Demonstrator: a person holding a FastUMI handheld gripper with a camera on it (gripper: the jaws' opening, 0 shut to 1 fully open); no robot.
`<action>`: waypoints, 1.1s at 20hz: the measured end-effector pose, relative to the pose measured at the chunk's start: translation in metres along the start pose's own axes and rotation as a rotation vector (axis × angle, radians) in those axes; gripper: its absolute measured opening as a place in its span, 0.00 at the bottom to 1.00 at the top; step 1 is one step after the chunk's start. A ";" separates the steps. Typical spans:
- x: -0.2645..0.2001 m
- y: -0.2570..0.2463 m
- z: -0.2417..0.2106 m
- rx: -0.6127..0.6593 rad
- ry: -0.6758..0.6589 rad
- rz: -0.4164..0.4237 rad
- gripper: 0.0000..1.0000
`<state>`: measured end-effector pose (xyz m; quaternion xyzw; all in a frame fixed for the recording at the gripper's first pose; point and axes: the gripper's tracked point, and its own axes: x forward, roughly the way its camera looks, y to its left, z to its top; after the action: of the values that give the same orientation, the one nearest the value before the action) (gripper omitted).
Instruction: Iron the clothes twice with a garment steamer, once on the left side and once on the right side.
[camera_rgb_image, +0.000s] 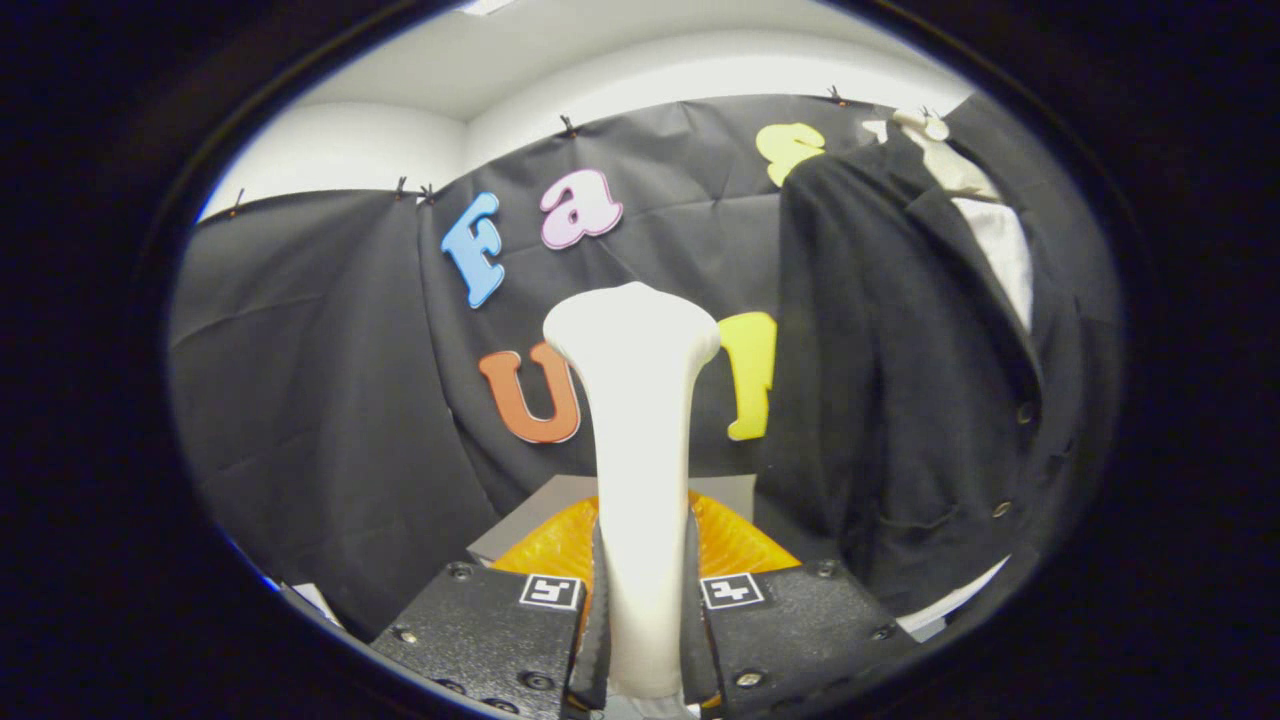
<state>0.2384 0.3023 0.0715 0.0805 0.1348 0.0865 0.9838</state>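
Both fingers (597, 610) of our gripper (642, 610) are pressed in tight on the garment steamer (635, 400), one dark pad on each side of its white neck, so we've got it clamped with barely any gap left. It stands upright between them, long axis running straight up and away from us, and flares into a wide rounded head at the top. It's smooth, glossy off-white plastic. Just behind the neck, low down, there's an orange ribbed piece (735, 545) sitting on a grey surface (530, 515). Off to the right hangs the dark jacket (890, 380) with a white shirt (1000, 240) at the collar, close beside the steamer head but not touching. On the left we've got open room up to the wall.
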 end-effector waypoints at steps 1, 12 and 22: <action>-0.012 -0.013 0.002 -0.001 -0.015 -0.021 0.30; -0.133 -0.172 0.077 -0.051 -0.195 -0.311 0.30; -0.115 -0.209 0.157 -0.110 -0.407 -0.362 0.30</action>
<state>0.2038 0.0554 0.2113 0.0174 -0.0581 -0.1016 0.9930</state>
